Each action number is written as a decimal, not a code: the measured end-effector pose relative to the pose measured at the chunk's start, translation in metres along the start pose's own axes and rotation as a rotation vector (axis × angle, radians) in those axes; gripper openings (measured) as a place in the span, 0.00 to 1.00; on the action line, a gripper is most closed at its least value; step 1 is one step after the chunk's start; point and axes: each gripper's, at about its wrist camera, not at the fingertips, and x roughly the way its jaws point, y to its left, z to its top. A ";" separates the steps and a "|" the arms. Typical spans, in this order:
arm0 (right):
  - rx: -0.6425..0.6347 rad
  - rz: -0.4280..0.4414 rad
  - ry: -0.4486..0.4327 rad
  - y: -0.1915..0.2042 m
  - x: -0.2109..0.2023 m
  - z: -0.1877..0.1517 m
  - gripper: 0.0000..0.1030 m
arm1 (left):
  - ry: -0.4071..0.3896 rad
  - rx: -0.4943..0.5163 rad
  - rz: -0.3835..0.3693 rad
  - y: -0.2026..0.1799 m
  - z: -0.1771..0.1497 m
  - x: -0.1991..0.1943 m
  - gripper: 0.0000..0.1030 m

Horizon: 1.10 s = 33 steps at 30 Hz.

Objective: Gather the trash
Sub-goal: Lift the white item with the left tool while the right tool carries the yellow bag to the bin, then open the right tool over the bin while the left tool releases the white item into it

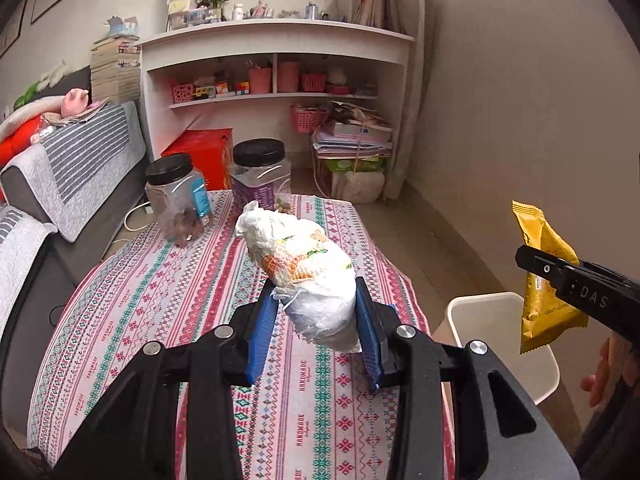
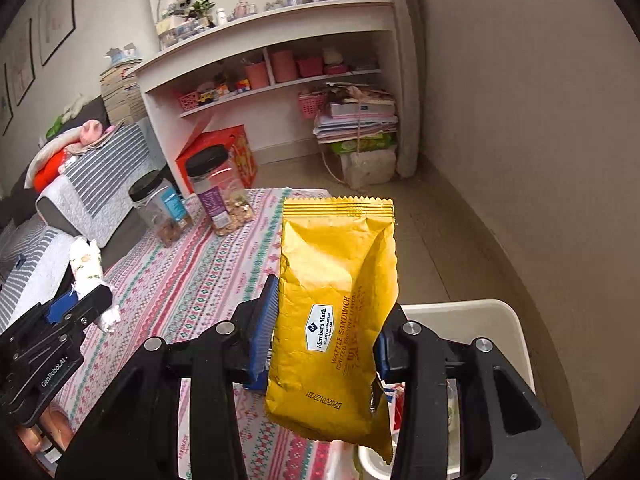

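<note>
Yellow snack wrapper (image 2: 336, 304) clamped in right gripper (image 2: 324, 320) above white bin (image 2: 508, 320); crumpled tissue wad (image 1: 304, 272) clamped in left gripper (image 1: 316, 320) over tablecloth (image 1: 160, 300); both lifted, neither dropped in yet; bin already holds scraps

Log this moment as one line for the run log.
left tool: holds wadded tissue | right tool: holds yellow snack wrapper | white bin: below wrapper

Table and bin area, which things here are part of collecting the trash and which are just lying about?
Part of the job:
- crumpled tissue wad, in left tool
- yellow snack wrapper, in right tool
- white bin

Lying about:
- two black-lidded jars
- red box
- patterned tablecloth
</note>
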 end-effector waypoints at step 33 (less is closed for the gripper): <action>0.204 -0.286 -0.050 -0.127 -0.062 -0.020 0.87 | 0.277 0.027 -0.172 -0.163 -0.009 0.096 0.84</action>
